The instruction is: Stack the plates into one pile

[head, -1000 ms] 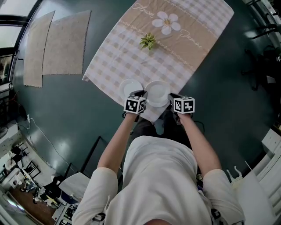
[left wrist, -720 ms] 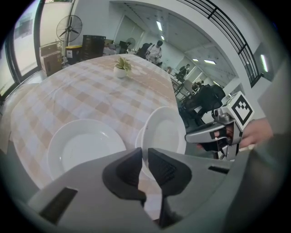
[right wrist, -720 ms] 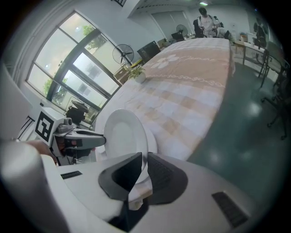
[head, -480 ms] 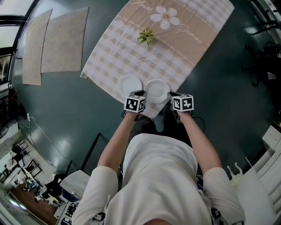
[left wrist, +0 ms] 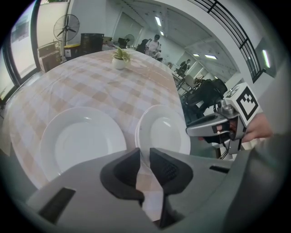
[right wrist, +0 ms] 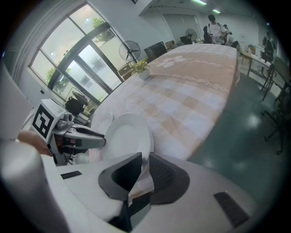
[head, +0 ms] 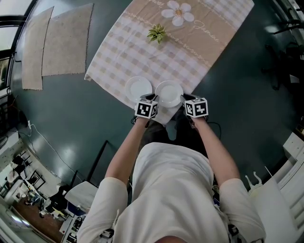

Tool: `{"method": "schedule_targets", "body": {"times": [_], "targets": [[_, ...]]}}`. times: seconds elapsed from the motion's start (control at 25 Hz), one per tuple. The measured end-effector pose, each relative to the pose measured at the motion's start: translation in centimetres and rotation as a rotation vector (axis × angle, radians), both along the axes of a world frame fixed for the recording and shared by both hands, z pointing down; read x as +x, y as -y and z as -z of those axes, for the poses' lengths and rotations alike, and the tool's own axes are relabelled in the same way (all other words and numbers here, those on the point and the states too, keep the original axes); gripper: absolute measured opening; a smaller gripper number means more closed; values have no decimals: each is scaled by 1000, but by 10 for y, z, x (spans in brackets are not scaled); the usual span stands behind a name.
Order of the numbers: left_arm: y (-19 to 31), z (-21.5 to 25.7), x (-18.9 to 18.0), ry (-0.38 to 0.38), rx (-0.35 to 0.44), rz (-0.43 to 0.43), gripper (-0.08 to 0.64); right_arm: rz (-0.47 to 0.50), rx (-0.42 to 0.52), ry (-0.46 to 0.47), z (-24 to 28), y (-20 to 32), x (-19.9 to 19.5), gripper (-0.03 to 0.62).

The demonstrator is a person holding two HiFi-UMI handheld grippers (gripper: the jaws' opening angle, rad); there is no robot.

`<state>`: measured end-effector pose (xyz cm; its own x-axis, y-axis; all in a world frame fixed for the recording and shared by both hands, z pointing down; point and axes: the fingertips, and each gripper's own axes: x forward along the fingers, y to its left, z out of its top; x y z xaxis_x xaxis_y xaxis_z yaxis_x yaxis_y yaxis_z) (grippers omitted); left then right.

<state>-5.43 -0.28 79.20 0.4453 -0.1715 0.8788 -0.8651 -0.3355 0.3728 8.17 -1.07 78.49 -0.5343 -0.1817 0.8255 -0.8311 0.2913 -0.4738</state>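
Two white plates are at the near corner of the checked tablecloth [head: 142, 57]. The left plate [head: 138, 88] [left wrist: 82, 141] lies flat on the cloth. Beside it, the right plate [head: 169, 93] [left wrist: 166, 132] [right wrist: 127, 136] is between my two grippers. My right gripper [head: 186, 98] [right wrist: 144, 170] is shut on that plate's right rim. My left gripper [head: 153, 98] [left wrist: 144, 168] is at the plate's left rim; its jaws are opening, with the rim in the narrow gap between them. I cannot tell whether this plate rests on the cloth.
A small potted plant [head: 156, 33] [left wrist: 119, 58] stands farther up the table, near a daisy print [head: 179, 9]. Dark floor surrounds the table, with two mats [head: 52, 42] at the left. People and office furniture show in the background of the gripper views.
The whole view has slid a little, so the table, the plates and both grippers sit slightly higher in the picture. The grippers stay at the right plate's two sides.
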Motion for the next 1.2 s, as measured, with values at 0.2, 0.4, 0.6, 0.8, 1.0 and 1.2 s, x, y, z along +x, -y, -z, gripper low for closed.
{"method": "schedule_targets", "body": {"times": [0.2, 0.4, 0.6, 0.8, 1.0, 1.2], "targets": [[-3, -5, 0, 50, 13, -50, 86, 59, 40, -44, -2, 1, 1, 60], [-1, -1, 2, 49, 46, -55, 138, 112, 113, -78, 4, 6, -2, 107], [-3, 10, 1, 24, 74, -40, 136, 143, 142, -82, 13, 5, -9, 118], [-1, 25, -1, -2, 116, -17, 126, 172, 175, -89, 26, 7, -12, 118], [-4, 33, -11, -5, 128, 17, 118, 198, 189, -99, 34, 6, -16, 118], [-10, 36, -25, -6, 137, 59, 110, 228, 232, -122, 42, 8, -22, 118]]}}
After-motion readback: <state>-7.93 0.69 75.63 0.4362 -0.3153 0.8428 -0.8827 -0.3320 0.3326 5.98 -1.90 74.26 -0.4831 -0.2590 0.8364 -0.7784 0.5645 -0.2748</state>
